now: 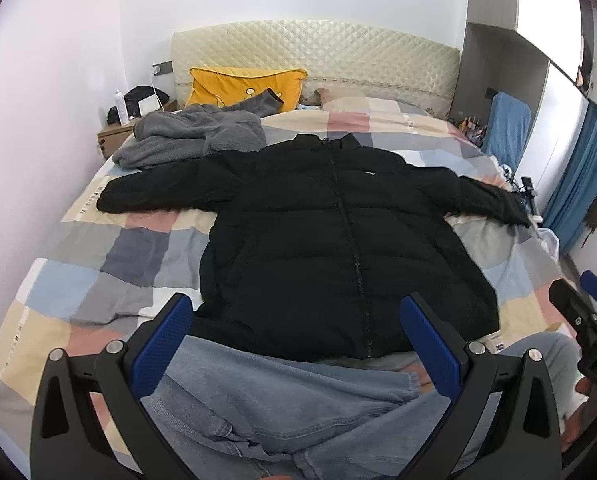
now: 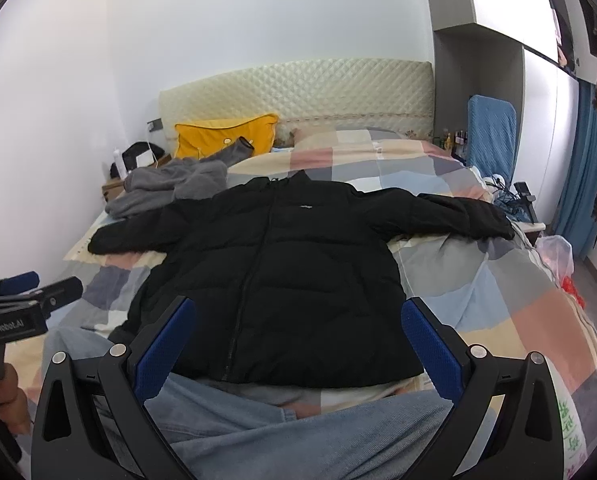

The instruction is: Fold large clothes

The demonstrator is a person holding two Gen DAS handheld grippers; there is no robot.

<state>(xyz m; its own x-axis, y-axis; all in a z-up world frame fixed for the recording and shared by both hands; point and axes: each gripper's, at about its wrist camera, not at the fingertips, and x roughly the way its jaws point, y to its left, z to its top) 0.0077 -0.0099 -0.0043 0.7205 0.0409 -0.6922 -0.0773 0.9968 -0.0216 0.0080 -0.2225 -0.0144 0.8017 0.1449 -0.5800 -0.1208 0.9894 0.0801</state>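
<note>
A black puffer jacket (image 1: pixel 330 232) (image 2: pixel 282 264) lies flat and zipped on the checked bed cover, front up, collar toward the headboard, both sleeves spread out sideways. My left gripper (image 1: pixel 296 312) hovers above the jacket's hem, open wide, nothing between its blue pads. My right gripper (image 2: pixel 298 316) also stands open over the hem, empty. In the right wrist view the left gripper (image 2: pixel 26 288) shows at the left edge with a hand on its grip. In the left wrist view the right gripper (image 1: pixel 586 304) shows at the right edge.
The person's knees in light blue jeans (image 1: pixel 290 408) (image 2: pixel 298 436) are just below the hem. A grey fleece garment (image 1: pixel 194 136) and a yellow pillow (image 1: pixel 246 86) lie near the headboard. A bedside table (image 1: pixel 114 134) stands at the left, a blue-covered chair (image 2: pixel 492 136) and a plastic bag (image 2: pixel 556 256) at the right.
</note>
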